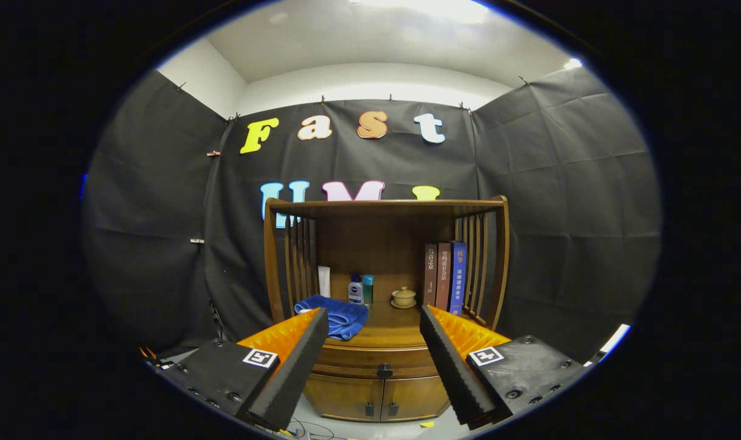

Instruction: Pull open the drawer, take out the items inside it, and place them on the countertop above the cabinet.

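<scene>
The drawer (379,362) sits closed in the front of a wooden cabinet (382,391), straight ahead of the gripper (374,318) and beyond its fingertips, seen in the gap between the two fingers. A dark knob (384,370) marks the middle of the drawer front. Below it are two small doors (379,398), each with a dark pull near the centre seam.

Above the drawer is the worktop (391,327), a wooden surface backed by a hutch with slatted sides and a flat top board. On the worktop, just past the left fingertip, lies a folded blue towel (336,316), partly hidden by that finger. Behind the towel stand a small white bottle (356,290) and a teal one (368,289) touching side by side, with a white upright item (324,281) further left against the slats. Right of the bottles sits a small beige lidded cup (403,297) on a saucer. Beyond the right fingertip, three books (443,278) stand upright against the right slats, two reddish brown and one blue.

The gripper's fingers are spread wide apart with nothing between them, their black ridged pads (449,360) facing each other and orange backing behind. It is well apart from the cabinet, touching nothing.
</scene>
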Demonstrator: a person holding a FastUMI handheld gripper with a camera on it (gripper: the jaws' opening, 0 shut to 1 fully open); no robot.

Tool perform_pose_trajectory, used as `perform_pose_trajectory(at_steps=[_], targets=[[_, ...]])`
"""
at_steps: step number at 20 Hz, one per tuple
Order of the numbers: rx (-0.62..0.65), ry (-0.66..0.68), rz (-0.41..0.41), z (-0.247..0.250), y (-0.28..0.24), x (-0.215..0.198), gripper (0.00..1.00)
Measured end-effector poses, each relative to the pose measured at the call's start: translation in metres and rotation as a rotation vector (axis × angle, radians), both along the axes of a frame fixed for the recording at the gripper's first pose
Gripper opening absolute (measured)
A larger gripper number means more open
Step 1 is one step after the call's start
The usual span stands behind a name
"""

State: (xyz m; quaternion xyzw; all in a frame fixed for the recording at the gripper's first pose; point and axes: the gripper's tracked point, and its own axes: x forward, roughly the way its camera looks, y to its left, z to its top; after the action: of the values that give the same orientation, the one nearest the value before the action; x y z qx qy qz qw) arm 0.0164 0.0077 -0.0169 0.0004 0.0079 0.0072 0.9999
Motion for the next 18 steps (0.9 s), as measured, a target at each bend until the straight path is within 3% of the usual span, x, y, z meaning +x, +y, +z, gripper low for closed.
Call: perform_pose_trajectory(at_steps=[13, 18], targets=[[0.028, 0.208, -0.004, -0.178, -0.006, 0.107, 0.99], [0.034, 0.285, -0.040, -0.244, -0.015, 0.139, 0.99]])
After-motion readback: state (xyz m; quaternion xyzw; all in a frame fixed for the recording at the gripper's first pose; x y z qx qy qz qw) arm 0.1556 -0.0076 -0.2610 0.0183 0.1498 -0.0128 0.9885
